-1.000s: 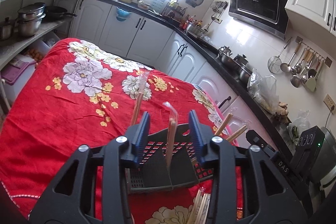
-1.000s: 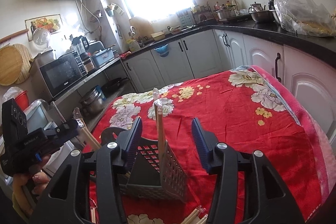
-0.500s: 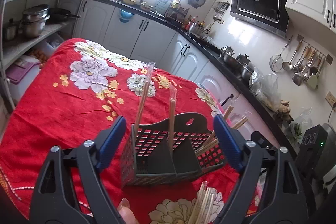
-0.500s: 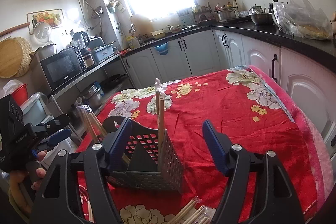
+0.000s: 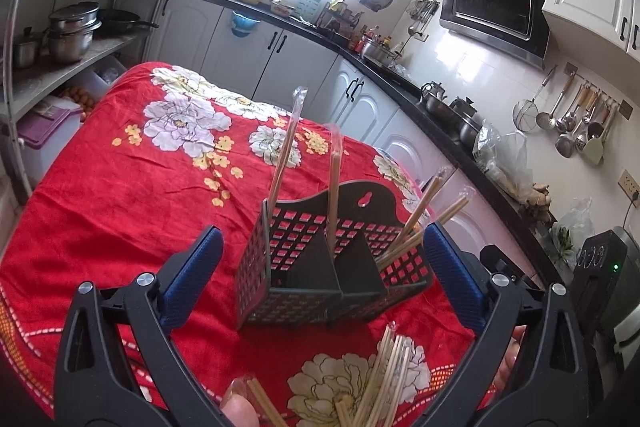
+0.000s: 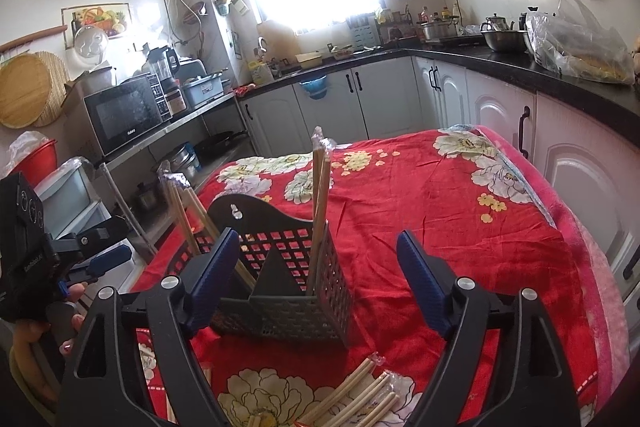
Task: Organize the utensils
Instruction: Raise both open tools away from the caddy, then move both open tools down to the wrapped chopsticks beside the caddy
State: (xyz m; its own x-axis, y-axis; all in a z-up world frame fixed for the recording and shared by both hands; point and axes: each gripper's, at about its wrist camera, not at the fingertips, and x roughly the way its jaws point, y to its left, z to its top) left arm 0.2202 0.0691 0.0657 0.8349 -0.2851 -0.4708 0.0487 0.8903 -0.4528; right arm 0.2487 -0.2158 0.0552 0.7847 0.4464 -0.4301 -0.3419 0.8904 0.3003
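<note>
A sunlit kitchen with white cabinets, and in the middle a tabletop [image 5: 100, 211] under a red cloth printed with big pale flowers. On it stands a dark perforated utensil caddy [image 5: 320, 267] with inner dividers — wrapped chopsticks [image 5: 334, 183] stick up out of its compartments, some upright, some leaning out to one side. More wrapped chopsticks lie loose in a pile [image 5: 384, 379] on the cloth just in front of the caddy.

The left gripper [image 5: 320, 275] hangs over the near edge with its blue fingers [image 5: 192, 275] spread wide, having just been opening; the caddy sits between them, untouched. The right gripper [image 6: 316, 279] also stands released, its jaws just widened — the caddy's corner lies between its fingers [image 6: 420, 279], and I cannot tell whether the left one brushes the caddy's wall. A hand [image 6: 52, 323] holding the left gripper shows at the edge.
</note>
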